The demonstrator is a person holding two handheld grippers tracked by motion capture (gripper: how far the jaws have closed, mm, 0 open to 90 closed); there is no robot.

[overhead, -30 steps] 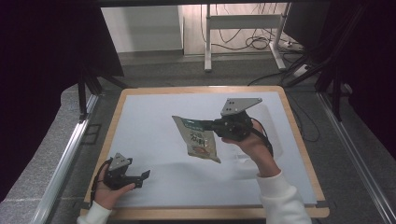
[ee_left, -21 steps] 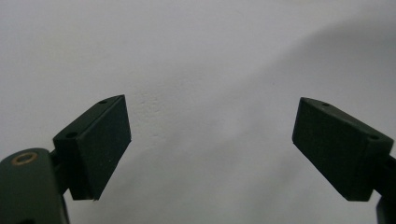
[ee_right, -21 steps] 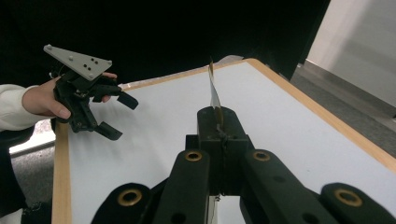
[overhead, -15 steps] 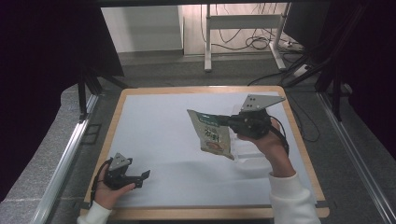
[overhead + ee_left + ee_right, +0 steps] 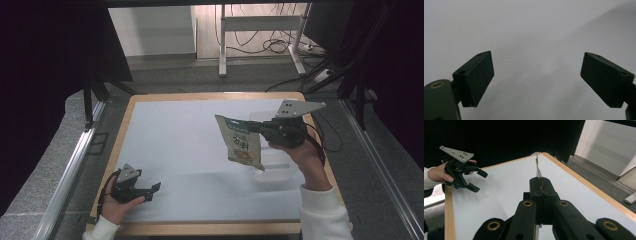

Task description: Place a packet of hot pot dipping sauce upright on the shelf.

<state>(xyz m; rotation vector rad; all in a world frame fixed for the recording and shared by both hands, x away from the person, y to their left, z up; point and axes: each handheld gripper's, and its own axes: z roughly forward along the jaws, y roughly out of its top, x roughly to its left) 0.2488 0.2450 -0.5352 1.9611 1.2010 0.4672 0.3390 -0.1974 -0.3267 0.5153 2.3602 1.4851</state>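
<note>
Above the right side of the white table (image 5: 180,135), the right gripper (image 5: 254,127) holds a snack bag (image 5: 241,144) in the air, its jaws clamped on the bag's upper right edge. The bag hangs tilted, its printed face turned toward the high camera, green along the top and pale with a picture of food lower down. Its lower corner hangs over a clear plastic container (image 5: 272,170) that sits on the table near the right edge, under the person's right hand (image 5: 300,150); whether bag and container touch cannot be told. A grey three-cornered plate (image 5: 297,107) tops this gripper, and a white sleeve (image 5: 322,215) covers the forearm behind it. From the right gripper view, the two black jaws meet tightly around the thin edge of the bag (image 5: 538,171), which stands up edge-on as a narrow strip between them. Farther off in that same view, the left gripper (image 5: 477,180) shows near the table's wooden rim (image 5: 448,215), held by the left hand (image 5: 437,173), its jaws spread apart. In the high view the left gripper (image 5: 150,189) rests low at the near left corner of the table, well apart from the bag. Its own camera looks down on bare white tabletop (image 5: 531,37), with the two black pads (image 5: 477,75) set wide and nothing between them.
</note>
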